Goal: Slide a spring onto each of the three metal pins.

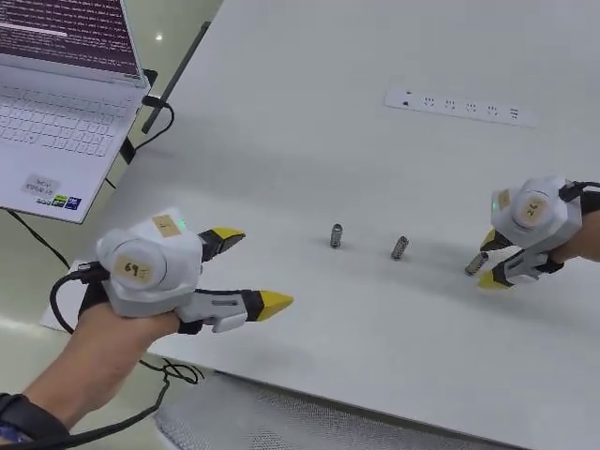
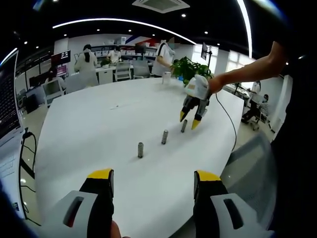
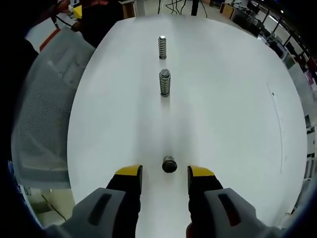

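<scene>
1. My right gripper (image 3: 165, 171) has its fingers (image 3: 130, 174) open, one on each side of the nearest spring (image 3: 169, 164). They grip nothing, and I see no contact with the spring. I judge that this straddle centres the piece between the fingers so they can close on its sides.
2. My left gripper (image 1: 253, 267) is open and empty. It hangs over the near edge of the table (image 1: 309, 112), well apart from the row. I judge that it is kept clear of the work.
3. The nearest spring, the middle spring (image 3: 165, 82) and the far spring (image 3: 162, 47) form one spaced line on the table.
4. The middle and far springs stand upright, long axis vertical, capped end up.
5. The nearest spring shows nearly end-on, round top toward the right gripper's camera. I judge that it is upright too.
6. I cannot tell whether a pin sits inside each coil.
</scene>
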Demonstrator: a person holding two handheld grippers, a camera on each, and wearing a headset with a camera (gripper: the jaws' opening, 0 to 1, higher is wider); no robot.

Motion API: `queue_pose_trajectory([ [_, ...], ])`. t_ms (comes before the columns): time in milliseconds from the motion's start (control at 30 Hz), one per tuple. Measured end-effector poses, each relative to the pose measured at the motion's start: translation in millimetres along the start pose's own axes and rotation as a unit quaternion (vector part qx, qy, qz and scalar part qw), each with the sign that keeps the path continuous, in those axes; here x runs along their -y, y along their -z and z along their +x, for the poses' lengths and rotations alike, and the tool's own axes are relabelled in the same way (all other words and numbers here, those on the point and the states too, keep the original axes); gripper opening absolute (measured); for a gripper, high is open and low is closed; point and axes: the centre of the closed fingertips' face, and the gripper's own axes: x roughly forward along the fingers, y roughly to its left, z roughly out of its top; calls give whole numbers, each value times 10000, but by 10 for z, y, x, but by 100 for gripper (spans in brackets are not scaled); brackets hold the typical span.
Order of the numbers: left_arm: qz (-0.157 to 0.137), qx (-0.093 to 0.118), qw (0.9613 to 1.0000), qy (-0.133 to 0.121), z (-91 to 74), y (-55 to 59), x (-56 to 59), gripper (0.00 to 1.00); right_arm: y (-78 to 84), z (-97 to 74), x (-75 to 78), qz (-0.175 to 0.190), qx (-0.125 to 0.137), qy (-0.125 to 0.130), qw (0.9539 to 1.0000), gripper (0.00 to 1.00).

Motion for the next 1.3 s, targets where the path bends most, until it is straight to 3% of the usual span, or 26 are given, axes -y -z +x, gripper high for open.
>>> queue_pose_trajectory([
  [333,20,-4,10000,49,43,-14,31,62,30,-172,10,515,393,322,9974,43],
  [633,32,5,10000,91,72,-30,71,63,133,-333,-130,1165,888,547,9877,47],
  [700,30,12,10000,87,73,-39,71,63,142,-381,-156,1322,1025,634,9839,48],
  [800,27,9,10000,86,74,-45,74,63,116,-467,-191,1646,1370,738,9740,49],
  [1000,34,16,9999,99,77,-49,81,63,122,-608,-304,2013,1759,833,9600,52],
  [1233,32,19,9999,100,79,-49,96,63,128,-756,-442,2470,2223,971,9382,55],
  [1300,28,18,9999,99,77,-50,105,63,132,-785,-487,2517,2287,1000,9351,56],
])
